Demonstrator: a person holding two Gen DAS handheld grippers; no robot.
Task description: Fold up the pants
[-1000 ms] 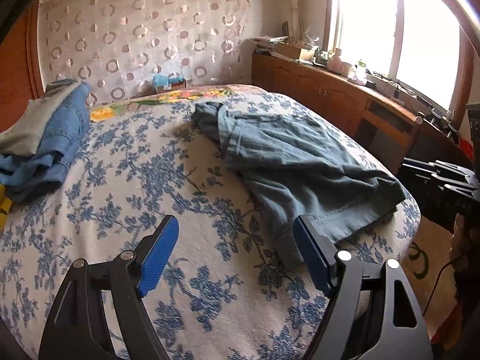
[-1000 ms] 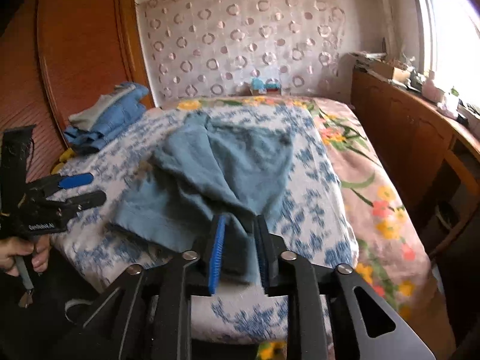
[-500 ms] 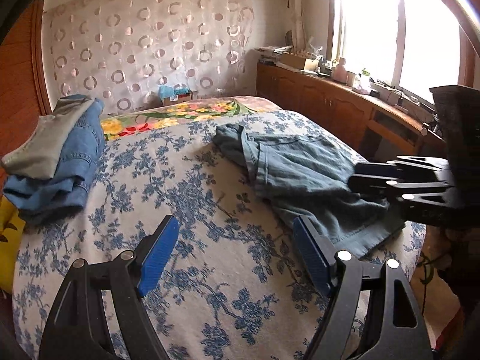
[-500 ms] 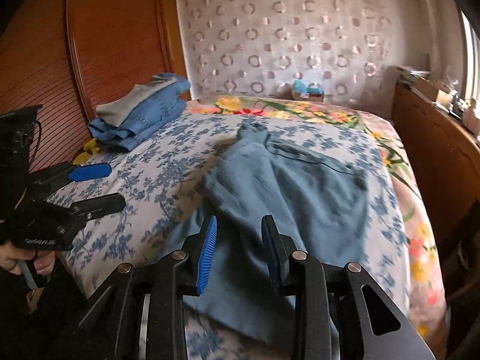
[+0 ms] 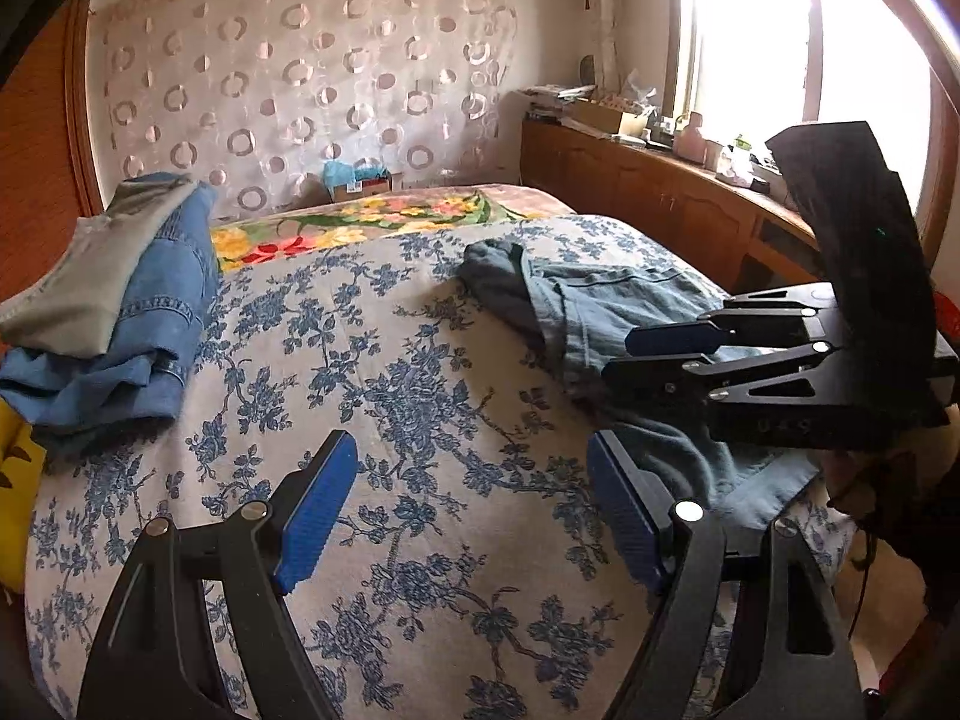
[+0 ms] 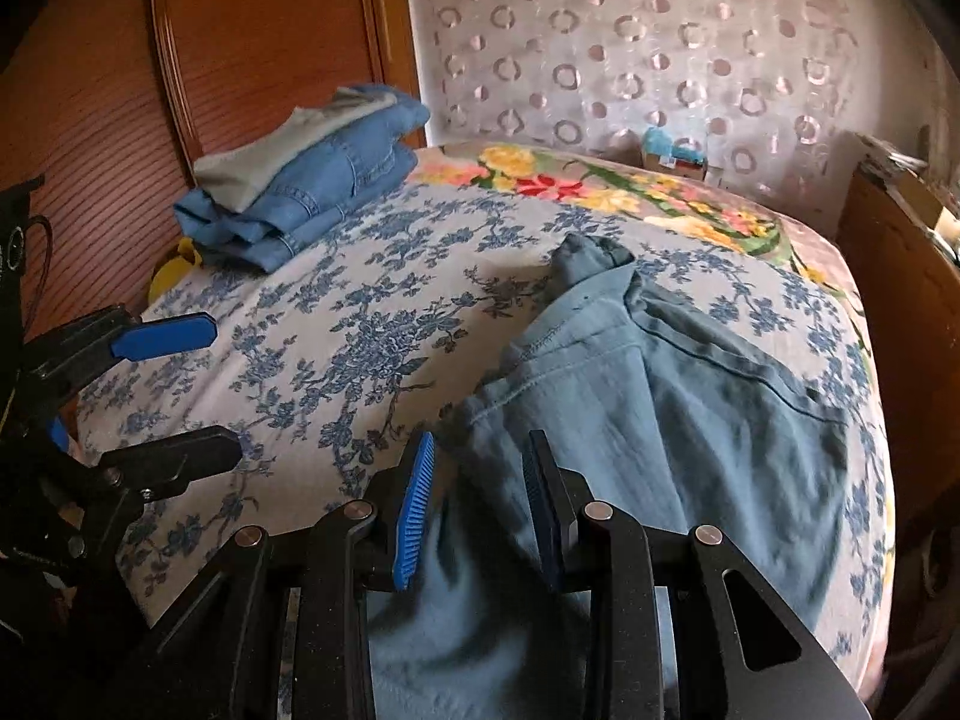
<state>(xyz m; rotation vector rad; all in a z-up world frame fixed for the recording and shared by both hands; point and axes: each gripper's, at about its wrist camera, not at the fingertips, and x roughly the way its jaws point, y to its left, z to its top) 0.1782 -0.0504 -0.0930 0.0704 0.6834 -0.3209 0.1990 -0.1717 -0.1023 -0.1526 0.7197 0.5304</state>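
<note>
Grey-blue pants point(image 5: 606, 306) lie rumpled on the right half of the flowered bedspread point(image 5: 390, 372), their hem at the near right edge. My left gripper point(image 5: 471, 450) is open wide above bare bedspread, left of the pants, with nothing between its fingers. My right gripper point(image 6: 480, 450) hovers over the near left part of the pants point(image 6: 690, 420), jaws a little apart. Cloth shows in the gap below them, and the pads do not pinch it. In the left wrist view the right gripper point(image 5: 624, 354) reaches in from the right, above the pants. The left gripper point(image 6: 222, 387) shows at the right wrist view's left edge.
A pile of folded jeans point(image 5: 138, 300) with a grey garment on top sits at the bed's far left, a yellow thing point(image 5: 18, 480) beside it. A small box point(image 5: 360, 180) stands at the wall. Wooden cabinets point(image 5: 648, 210) run under the window on the right.
The right gripper's jaws widened off the hem cloth, and it slid left across the pants, coming into the left wrist view. The left gripper drifted slightly and stayed open.
</note>
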